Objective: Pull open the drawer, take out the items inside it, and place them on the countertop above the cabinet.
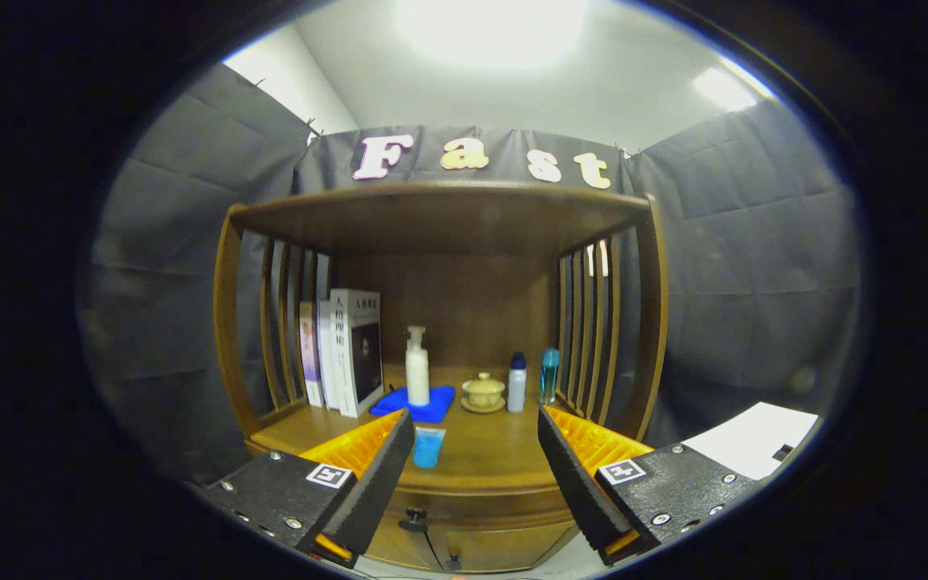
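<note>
Gripper held in front of a wooden cabinet, fingers spread wide apart with nothing between them. The cabinet's countertop lies just ahead of and between the fingertips; below its front edge the drawer appears closed, a small dark knob showing on its front near the left finger. Whatever it holds is hidden, so the items to be taken out cannot be described. On the countertop stand several things: books upright against the slatted left side; a white pump bottle on a blue cloth; a small lidded cup on a saucer; a white bottle with a dark cap; a blue-green bottle beside the right slats; and a light blue cup near the front edge, just beside the left fingertip. The wide finger spacing and frontal stance suit an approach to the knob, judged the first step; the bare wood toward the front right offers room for setting items down.
</note>
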### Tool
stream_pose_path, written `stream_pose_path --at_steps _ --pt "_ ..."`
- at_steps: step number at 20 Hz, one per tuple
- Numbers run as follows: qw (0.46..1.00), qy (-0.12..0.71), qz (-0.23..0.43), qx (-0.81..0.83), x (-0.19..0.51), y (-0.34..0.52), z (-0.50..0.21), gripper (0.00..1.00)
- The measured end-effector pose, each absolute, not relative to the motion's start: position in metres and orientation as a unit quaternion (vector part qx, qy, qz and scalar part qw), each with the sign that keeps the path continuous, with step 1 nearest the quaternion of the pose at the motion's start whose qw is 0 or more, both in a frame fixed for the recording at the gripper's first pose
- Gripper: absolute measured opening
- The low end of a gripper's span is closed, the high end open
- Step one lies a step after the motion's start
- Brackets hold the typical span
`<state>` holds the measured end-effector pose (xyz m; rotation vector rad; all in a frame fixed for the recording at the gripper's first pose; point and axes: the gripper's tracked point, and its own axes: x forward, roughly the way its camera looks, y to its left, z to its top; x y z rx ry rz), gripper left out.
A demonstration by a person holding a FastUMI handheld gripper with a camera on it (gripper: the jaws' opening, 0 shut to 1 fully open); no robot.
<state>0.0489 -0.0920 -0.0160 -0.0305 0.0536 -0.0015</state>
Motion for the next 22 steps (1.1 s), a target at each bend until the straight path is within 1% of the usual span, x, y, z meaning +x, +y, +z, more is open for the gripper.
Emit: stream_pose_path --at_steps 2,4,7,10,12,14,16,19,22 --pt "0.999 0.012 -0.004 -0.034 0.047 -0.096 0.009 0.96" --pt "0.998 0.014 -0.012 -0.054 0.035 -0.092 0.017 0.96" --pt "0.998 0.009 0.021 -0.051 0.014 -0.063 0.021 0.96" --pt "0.998 0.007 0.033 -0.046 0.003 -0.056 0.024 0.95" --pt "0.999 -0.003 0.015 -0.048 0.002 -0.060 0.031 0.95" --pt "0.998 0.001 0.007 -0.058 0.000 -0.061 0.027 0.95" --pt "0.997 0.006 0.022 -0.068 0.000 -0.051 0.025 0.95" --pt "0.998 0.014 0.018 -0.066 0.000 -0.052 0.019 0.95" --pt "0.998 0.019 0.032 -0.055 -0.001 -0.041 0.016 0.95"
